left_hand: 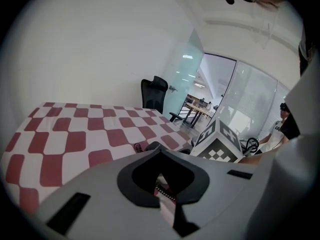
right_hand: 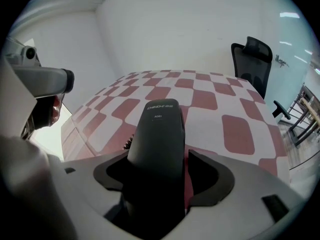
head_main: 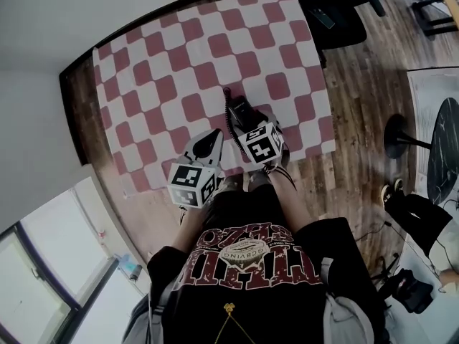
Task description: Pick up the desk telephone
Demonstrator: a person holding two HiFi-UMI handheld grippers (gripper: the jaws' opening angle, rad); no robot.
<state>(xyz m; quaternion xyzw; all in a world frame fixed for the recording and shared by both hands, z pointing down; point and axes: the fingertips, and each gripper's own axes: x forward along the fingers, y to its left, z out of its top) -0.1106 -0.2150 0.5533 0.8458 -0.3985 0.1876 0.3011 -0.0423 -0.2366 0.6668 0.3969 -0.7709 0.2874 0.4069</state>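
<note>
Straddling the telephone (right_hand: 157, 129) lengthwise at the worktop's (head_main: 179, 49) near edge with the right gripper (right_hand: 159, 156), jaws spread wide to either side, not yet pressing. Holding the left gripper (left_hand: 160, 151) just beside, jaws clenched on nothing. Judged a right-hand pickup.

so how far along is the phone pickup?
Done: the right gripper is placed over the desk telephone handset, jaws open astride it. In hand: nothing gripped yet; a gap shows beside the handset, which lies on the checkered tablecloth. Left: close and lift. The left gripper is shut and empty, off to the side.
</note>
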